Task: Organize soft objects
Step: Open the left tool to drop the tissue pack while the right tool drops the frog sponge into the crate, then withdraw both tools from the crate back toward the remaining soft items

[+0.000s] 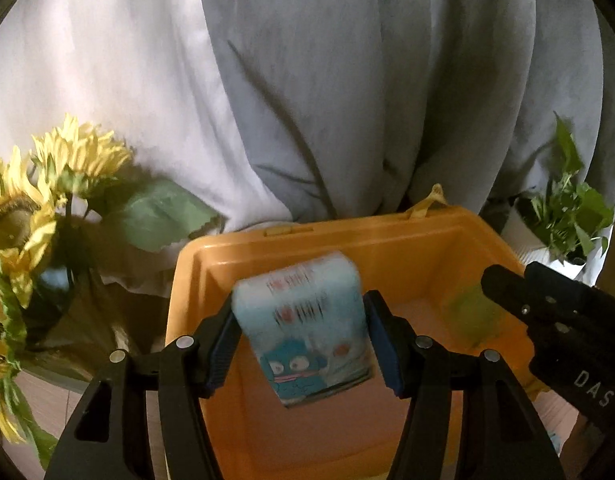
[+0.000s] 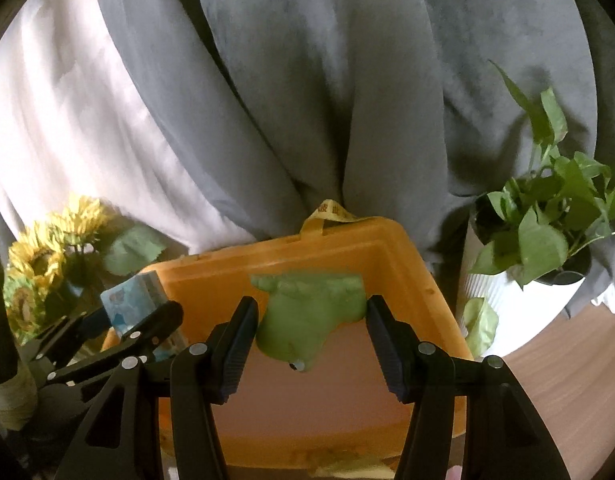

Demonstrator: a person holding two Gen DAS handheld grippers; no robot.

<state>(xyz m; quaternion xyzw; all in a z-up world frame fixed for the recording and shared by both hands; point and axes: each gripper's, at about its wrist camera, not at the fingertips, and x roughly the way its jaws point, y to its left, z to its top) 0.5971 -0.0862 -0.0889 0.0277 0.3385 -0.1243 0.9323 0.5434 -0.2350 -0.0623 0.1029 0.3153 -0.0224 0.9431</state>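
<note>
An orange plastic bin (image 1: 195,280) stands ahead, also in the right wrist view (image 2: 419,276). My left gripper (image 1: 301,340) is over the bin with a blue-and-white tissue pack (image 1: 307,328) between its pads; the pack is blurred and tilted, touching both pads. It also shows in the right wrist view (image 2: 135,300). My right gripper (image 2: 309,320) is over the bin with a green soft toy (image 2: 307,312) between its pads; the toy looks blurred, with small gaps at the pads. The right gripper body shows in the left wrist view (image 1: 547,320).
Yellow sunflowers (image 1: 47,184) in a dark vase stand left of the bin. A potted green plant (image 2: 547,224) in a white pot stands right of it. Grey and white curtains (image 1: 347,80) hang behind. A wooden surface (image 2: 567,380) lies at the right.
</note>
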